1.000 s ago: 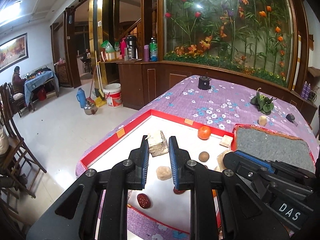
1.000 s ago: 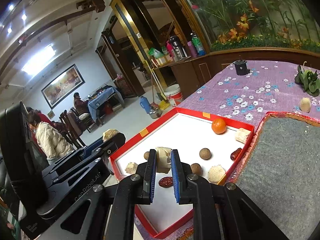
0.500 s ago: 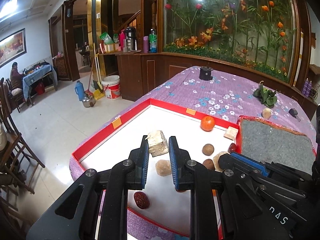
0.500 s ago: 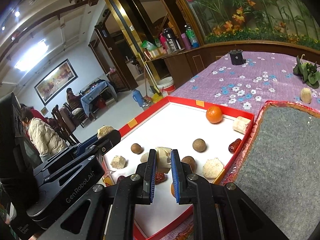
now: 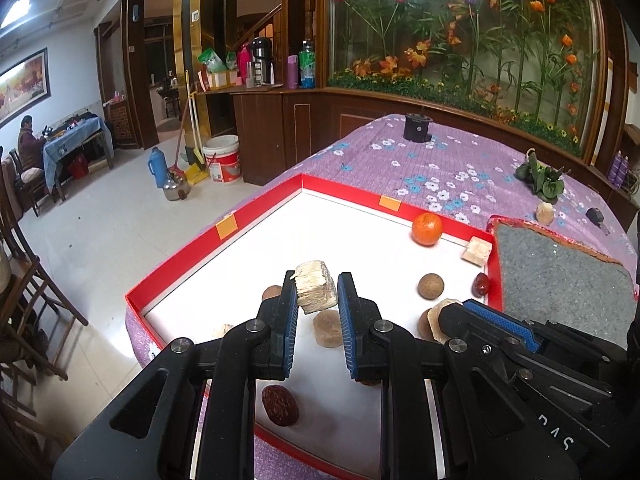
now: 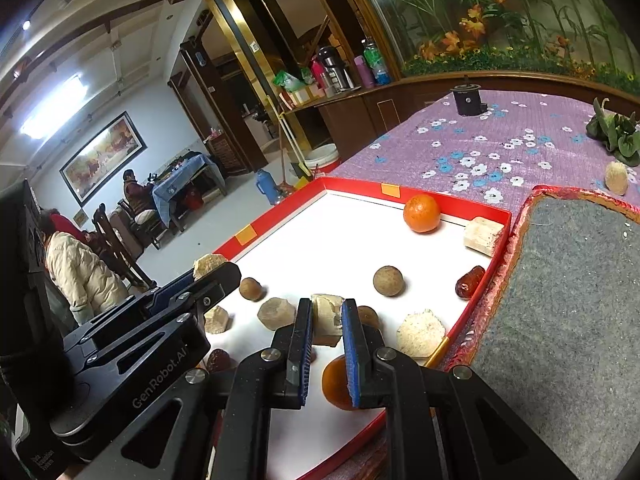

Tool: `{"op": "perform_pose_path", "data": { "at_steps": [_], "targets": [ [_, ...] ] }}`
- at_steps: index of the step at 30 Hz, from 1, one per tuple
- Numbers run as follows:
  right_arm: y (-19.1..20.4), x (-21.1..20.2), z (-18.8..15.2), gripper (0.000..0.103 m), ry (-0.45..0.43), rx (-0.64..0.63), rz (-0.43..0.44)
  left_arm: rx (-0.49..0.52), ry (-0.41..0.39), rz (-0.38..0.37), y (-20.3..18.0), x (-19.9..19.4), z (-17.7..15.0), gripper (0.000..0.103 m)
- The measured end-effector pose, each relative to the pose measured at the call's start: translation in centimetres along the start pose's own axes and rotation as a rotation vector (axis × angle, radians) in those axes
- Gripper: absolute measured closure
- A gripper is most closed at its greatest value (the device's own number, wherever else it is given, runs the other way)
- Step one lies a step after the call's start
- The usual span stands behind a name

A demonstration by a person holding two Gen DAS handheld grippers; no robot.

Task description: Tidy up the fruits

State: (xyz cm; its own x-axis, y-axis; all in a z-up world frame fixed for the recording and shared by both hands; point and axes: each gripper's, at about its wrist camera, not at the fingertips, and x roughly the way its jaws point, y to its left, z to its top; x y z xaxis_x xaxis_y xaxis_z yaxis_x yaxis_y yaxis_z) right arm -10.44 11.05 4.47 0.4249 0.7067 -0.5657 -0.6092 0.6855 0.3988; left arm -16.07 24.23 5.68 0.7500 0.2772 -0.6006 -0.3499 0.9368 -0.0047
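Pale, fibrous chunks sit clamped in both: left hand-held gripper (image 5: 316,296) pinches one chunk (image 5: 315,286), right hand-held gripper (image 6: 326,322) another (image 6: 326,318), above the red tray (image 5: 256,216). Likely light, stiff, crumbly; flat sides grip best.

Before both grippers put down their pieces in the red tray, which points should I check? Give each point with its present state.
1. Left gripper shut on pale block: ok.
2. Right gripper shut on pale chunk: ok.
3. Both grippers above red tray: ok.
4. Free white floor under left gripper: not ok, tan piece lies there.
5. Free floor under right gripper: cannot tell, orange lies close.
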Motion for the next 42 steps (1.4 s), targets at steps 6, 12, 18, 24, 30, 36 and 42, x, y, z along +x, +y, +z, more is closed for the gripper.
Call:
{"op": "perform_pose_path", "data": {
  "at_steps": [6, 12, 18, 24, 30, 36, 42],
  "targets": [
    [-0.1, 0.9, 0.0, 0.089, 0.012, 0.0, -0.009, -0.005, 0.018, -0.003, 0.4, 1.0, -0.3, 0.085],
    [0.6, 1.4, 0.0, 0.089, 0.02, -0.02, -0.032, -0.011, 0.036, -0.003, 0.8, 1.7, -0.5, 0.085],
    [0.6, 2.0, 0.1, 0.089, 0.041, -0.017, -0.056, -0.006, 0.076, 0.004, 0.8, 2.5, -0.9, 0.084],
    [0.2, 1.1, 0.4, 0.081, 0.02, 0.01, -0.062, 0.045, 0.031, 0.035, 0.2, 0.9, -0.7, 0.058],
    [1.1, -1.8, 0.8, 0.08, -0.062, -0.045, -0.084, 0.046, -0.118, 0.109, 0.3, -3.2, 0.2, 0.038],
    [2.5, -5.1, 0.6, 0.077, -0.122, -0.1, -0.078, 0.023, -0.149, 0.122, 0.9, -6.2, 0.2, 0.023],
    [3.9, -7.3, -0.4, 0.074, -0.156, -0.149, -0.08, 0.032, -0.114, 0.117, 0.6, -8.2, -0.5, 0.023]
  ]
}}
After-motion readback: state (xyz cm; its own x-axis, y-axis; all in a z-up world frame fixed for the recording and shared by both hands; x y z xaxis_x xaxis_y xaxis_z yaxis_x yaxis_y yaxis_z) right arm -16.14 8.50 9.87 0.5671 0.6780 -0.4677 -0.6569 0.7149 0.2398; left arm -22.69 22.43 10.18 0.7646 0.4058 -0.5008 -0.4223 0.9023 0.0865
